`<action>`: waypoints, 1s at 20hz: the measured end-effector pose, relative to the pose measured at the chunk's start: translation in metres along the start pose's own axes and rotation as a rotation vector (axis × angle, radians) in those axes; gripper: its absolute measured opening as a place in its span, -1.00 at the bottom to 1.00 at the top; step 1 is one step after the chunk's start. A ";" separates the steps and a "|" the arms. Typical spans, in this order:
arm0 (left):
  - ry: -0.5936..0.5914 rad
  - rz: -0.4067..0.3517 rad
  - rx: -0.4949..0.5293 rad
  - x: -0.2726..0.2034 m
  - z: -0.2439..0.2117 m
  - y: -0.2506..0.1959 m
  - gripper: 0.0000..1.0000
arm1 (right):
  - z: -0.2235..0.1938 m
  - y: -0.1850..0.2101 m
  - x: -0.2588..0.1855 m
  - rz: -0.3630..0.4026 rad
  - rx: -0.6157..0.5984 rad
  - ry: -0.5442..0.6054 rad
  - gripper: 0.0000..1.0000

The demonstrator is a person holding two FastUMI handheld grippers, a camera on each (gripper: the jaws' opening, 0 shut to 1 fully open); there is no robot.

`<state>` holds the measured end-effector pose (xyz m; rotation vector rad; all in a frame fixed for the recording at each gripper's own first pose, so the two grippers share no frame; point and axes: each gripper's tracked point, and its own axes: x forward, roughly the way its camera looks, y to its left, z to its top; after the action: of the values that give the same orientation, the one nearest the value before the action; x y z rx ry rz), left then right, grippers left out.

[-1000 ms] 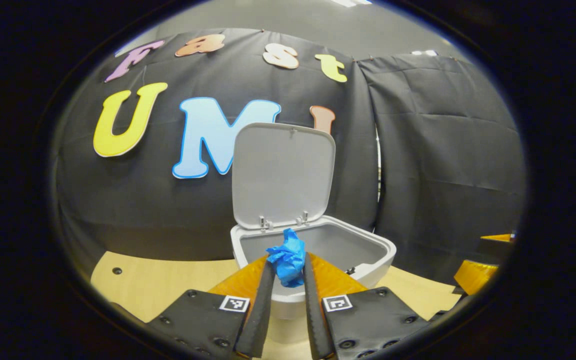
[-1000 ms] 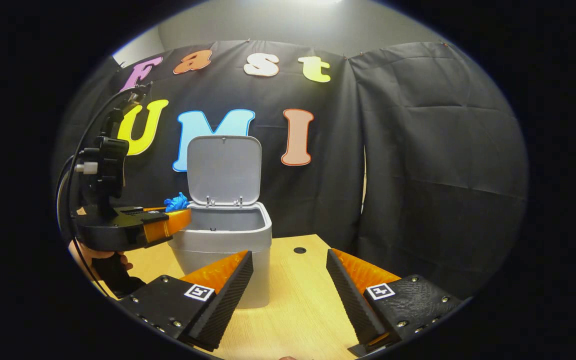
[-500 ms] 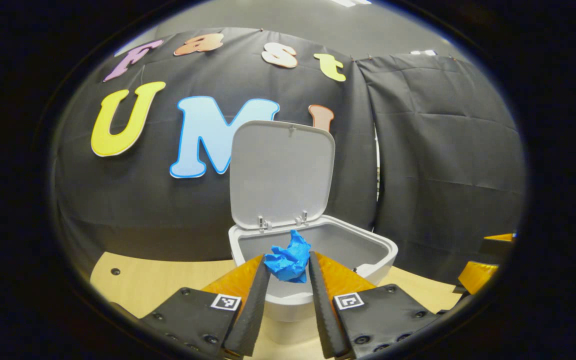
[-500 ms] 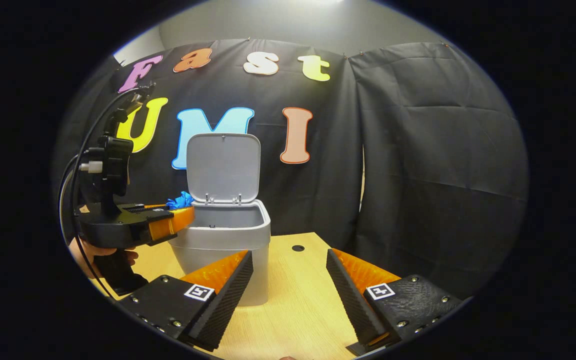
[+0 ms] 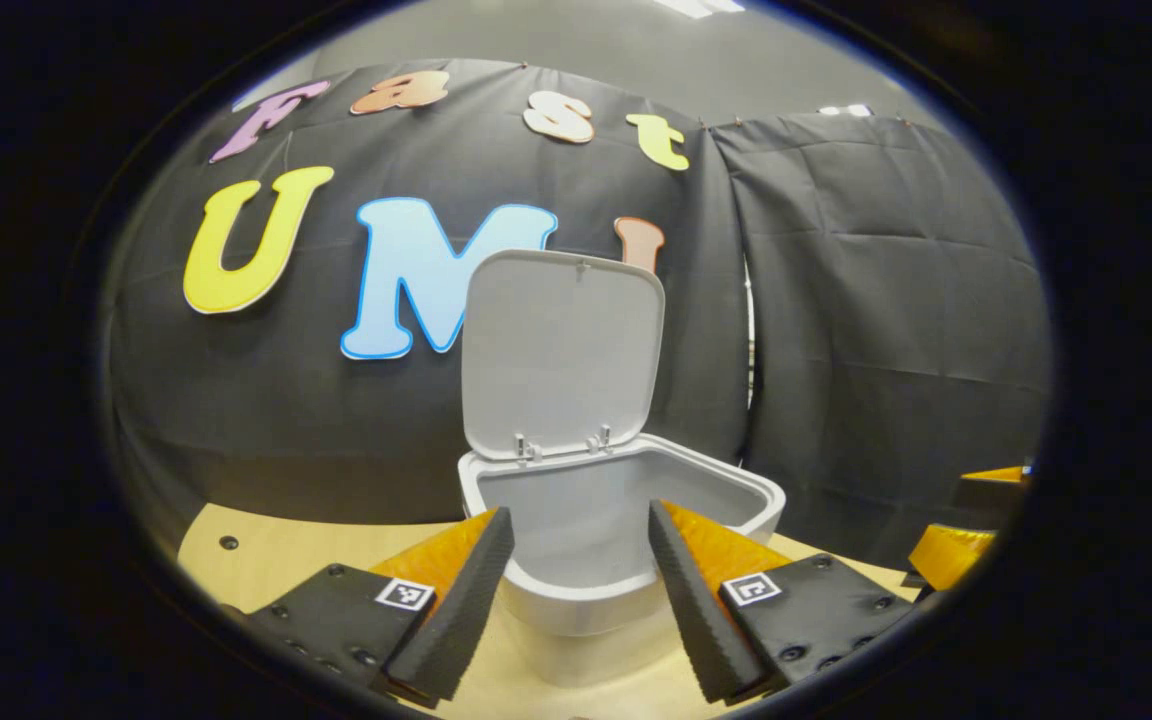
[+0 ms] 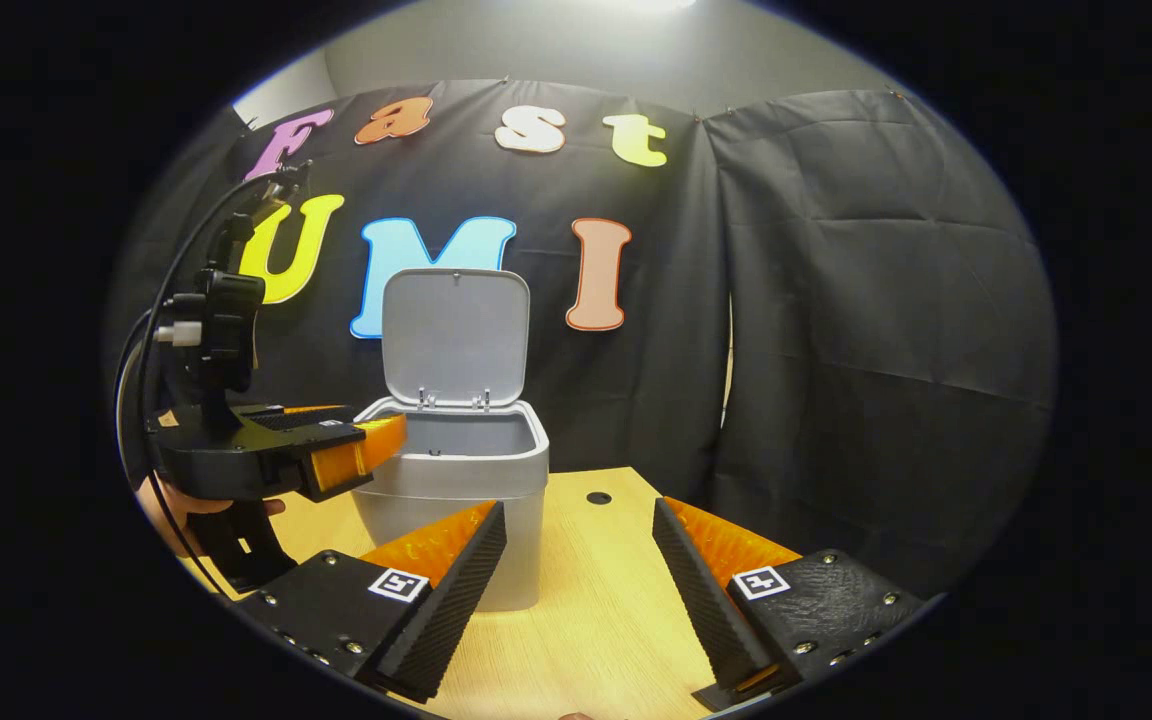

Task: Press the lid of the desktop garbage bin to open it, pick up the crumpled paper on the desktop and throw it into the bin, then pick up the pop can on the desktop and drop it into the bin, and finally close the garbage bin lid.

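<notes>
The grey desktop bin (image 5: 726,500) stands on the wooden table with its lid (image 5: 561,350) swung upright. My left gripper (image 5: 576,525) hovers at the bin's near rim, open, nothing between its fingers. In the right gripper view the same bin (image 6: 516,480) and raised lid (image 6: 456,335) sit left of centre, and the left gripper (image 6: 381,440) reaches over the bin's left rim, held by a hand (image 6: 171,505). My right gripper (image 6: 576,520) is open and empty above the table, to the right of the bin.
The light wooden tabletop (image 6: 596,610) runs forward from the bin, with a round cable hole (image 6: 598,498) behind it. Black cloth walls close the back and right. The right gripper's fingers (image 5: 951,550) show at the right edge of the left gripper view.
My left gripper has opened over the bin and the blue crumpled paper it held is gone from between its fingers. The right gripper has barely moved.
</notes>
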<state>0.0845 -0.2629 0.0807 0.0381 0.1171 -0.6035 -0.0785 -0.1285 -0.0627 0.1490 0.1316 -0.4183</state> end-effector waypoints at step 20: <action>0.006 0.226 -0.030 -0.118 -0.025 0.068 0.83 | -0.002 0.082 -0.017 0.275 -0.061 -0.019 0.90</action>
<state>0.0241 -0.1387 0.0701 0.0238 0.1255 -0.3760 -0.0600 -0.0475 -0.0521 0.1010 0.1031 -0.1411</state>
